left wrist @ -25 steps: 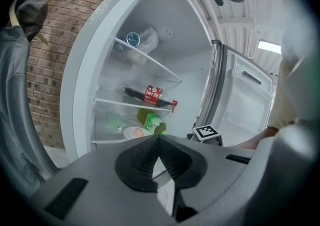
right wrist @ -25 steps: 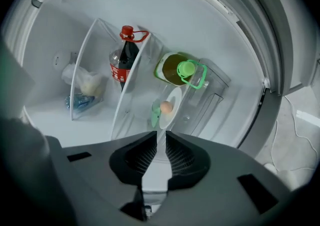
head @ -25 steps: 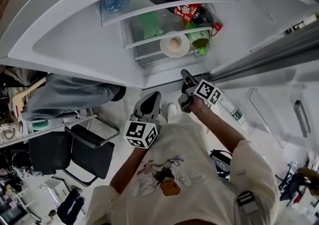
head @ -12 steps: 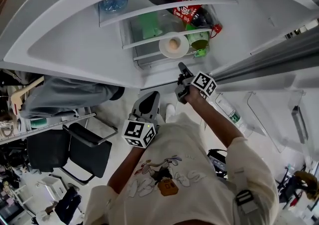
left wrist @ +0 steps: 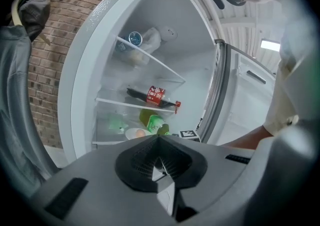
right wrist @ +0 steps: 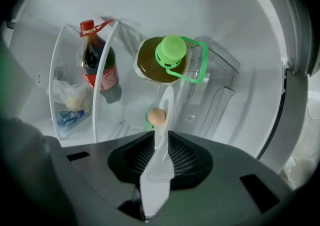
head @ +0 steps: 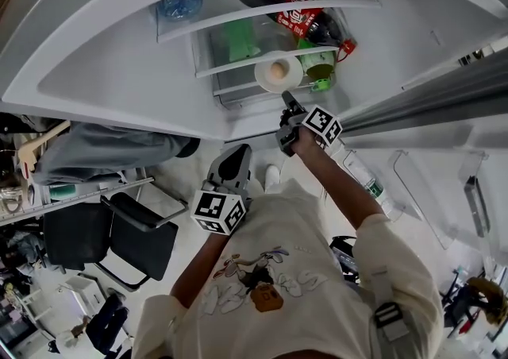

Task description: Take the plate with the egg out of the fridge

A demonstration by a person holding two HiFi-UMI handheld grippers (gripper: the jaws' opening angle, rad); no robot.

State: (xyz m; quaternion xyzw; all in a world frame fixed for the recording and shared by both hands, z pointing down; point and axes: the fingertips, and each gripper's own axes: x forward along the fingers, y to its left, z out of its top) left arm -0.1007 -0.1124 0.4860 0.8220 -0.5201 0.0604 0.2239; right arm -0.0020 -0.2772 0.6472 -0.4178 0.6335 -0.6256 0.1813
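whether the right hand-held gripper (right wrist: 156,145) grips the edge-on plate (right wrist: 166,101) is unclear.

Fridge shelf (head: 236,89), plate (head: 294,76) with egg (head: 278,71), green-capped bottle (head: 319,71) beside

The fridge (right wrist: 215,15) is lined in smooth, glossy white plastic; its shelves (right wrist: 95,120) are clear with white rims. The plate (head: 264,77) looks glazed white and the egg (right wrist: 157,116) matt tan. The oil bottle (right wrist: 150,67) is clear plastic with a glossy green cap (right wrist: 171,50). The left gripper (left wrist: 159,140) and right gripper (right wrist: 160,137) are matt grey plastic, with black ribbed pads (right wrist: 187,157).
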